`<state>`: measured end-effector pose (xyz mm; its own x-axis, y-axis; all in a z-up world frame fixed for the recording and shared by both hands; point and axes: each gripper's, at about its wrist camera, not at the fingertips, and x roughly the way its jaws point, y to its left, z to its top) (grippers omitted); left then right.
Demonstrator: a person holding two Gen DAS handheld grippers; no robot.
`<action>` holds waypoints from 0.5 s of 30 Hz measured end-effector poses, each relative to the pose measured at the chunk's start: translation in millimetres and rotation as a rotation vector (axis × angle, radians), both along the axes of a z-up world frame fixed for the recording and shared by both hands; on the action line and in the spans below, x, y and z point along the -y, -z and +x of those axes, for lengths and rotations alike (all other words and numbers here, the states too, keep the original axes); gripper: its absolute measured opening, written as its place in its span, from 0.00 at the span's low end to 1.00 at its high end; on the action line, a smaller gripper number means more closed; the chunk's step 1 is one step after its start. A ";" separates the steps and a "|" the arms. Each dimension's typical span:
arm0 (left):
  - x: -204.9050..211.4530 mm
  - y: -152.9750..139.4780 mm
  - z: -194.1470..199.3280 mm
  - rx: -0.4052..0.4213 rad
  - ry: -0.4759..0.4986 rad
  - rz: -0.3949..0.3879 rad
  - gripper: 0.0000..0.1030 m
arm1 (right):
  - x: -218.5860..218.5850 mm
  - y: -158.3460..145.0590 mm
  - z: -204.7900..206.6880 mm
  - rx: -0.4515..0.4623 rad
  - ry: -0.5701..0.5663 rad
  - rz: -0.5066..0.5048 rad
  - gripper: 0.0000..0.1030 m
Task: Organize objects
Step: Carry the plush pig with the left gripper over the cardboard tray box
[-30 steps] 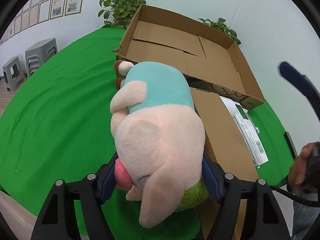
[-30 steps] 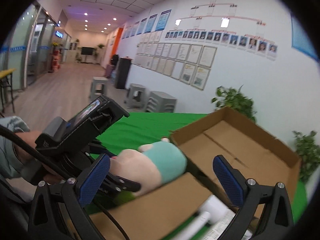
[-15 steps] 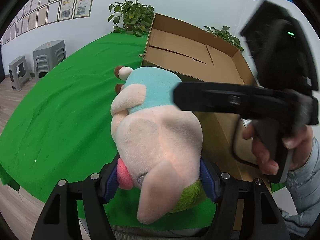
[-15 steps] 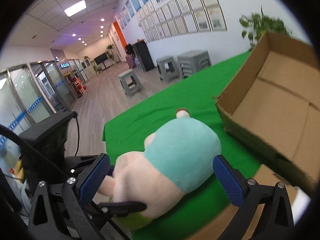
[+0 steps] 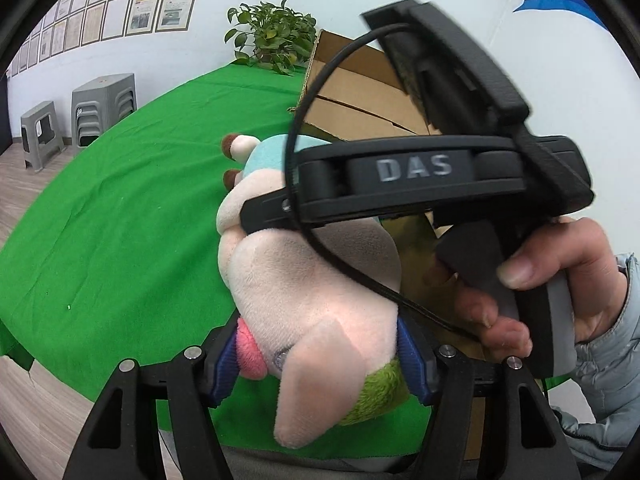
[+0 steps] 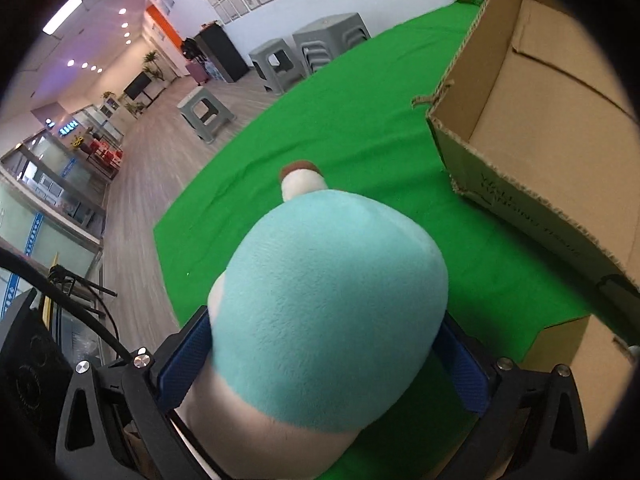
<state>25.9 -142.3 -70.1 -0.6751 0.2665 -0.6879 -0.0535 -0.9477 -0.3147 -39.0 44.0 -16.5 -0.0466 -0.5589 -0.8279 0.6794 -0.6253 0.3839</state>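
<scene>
A pink plush pig [image 5: 304, 292] with a teal shirt hangs in the air over the green table. My left gripper [image 5: 320, 356] is shut on its head, blue pads pressed into both sides. My right gripper [image 6: 324, 356] reaches across from the right, and its blue pads [image 6: 182, 356] sit against both sides of the teal body [image 6: 332, 312]. The right gripper's black body [image 5: 420, 184] crosses the left wrist view, held by a hand [image 5: 560, 280]. An open cardboard box [image 6: 540, 128] stands to the right of the pig.
The green cloth table [image 5: 120, 216] spreads to the left, with its front edge near the floor. Grey stools [image 5: 100, 108] stand beyond it. Potted plants [image 5: 272, 40] sit behind the box. A loose cardboard flap [image 6: 580, 360] lies near the box.
My right gripper swung over from the box side, moved in around the pig's teal body and closed in on it. My left gripper kept its hold on the head.
</scene>
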 end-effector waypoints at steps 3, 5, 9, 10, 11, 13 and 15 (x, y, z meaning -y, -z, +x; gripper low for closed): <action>-1.6 -1.9 2.2 -0.003 0.005 -0.016 0.59 | 2.1 4.9 -3.7 0.029 0.018 0.000 0.99; -3.7 -3.7 3.1 -0.003 0.005 -0.020 0.58 | 1.2 0.6 1.8 0.004 0.018 0.000 0.96; -7.6 -11.1 6.1 -0.009 0.006 -0.050 0.57 | 4.4 -1.9 3.7 -0.023 0.014 -0.018 0.85; -8.1 -14.2 8.7 -0.013 0.005 -0.062 0.56 | 6.8 -1.0 2.1 -0.020 0.014 -0.027 0.84; -9.5 -15.0 9.8 -0.016 0.004 -0.067 0.56 | 6.3 -2.5 2.3 -0.020 0.013 -0.039 0.81; -12.0 -22.8 12.0 -0.033 0.001 -0.090 0.56 | 6.2 -8.3 6.6 -0.046 0.005 -0.063 0.78; -16.3 -32.5 15.2 -0.058 0.003 -0.120 0.56 | 8.1 -15.8 5.9 -0.073 0.005 -0.095 0.75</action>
<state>41.1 -126.0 -37.6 -0.7137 0.1866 -0.6751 -0.0713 -0.9782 -0.1951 -33.1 35.9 -0.8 -0.1079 -0.6341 -0.7657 0.7045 -0.5922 0.3911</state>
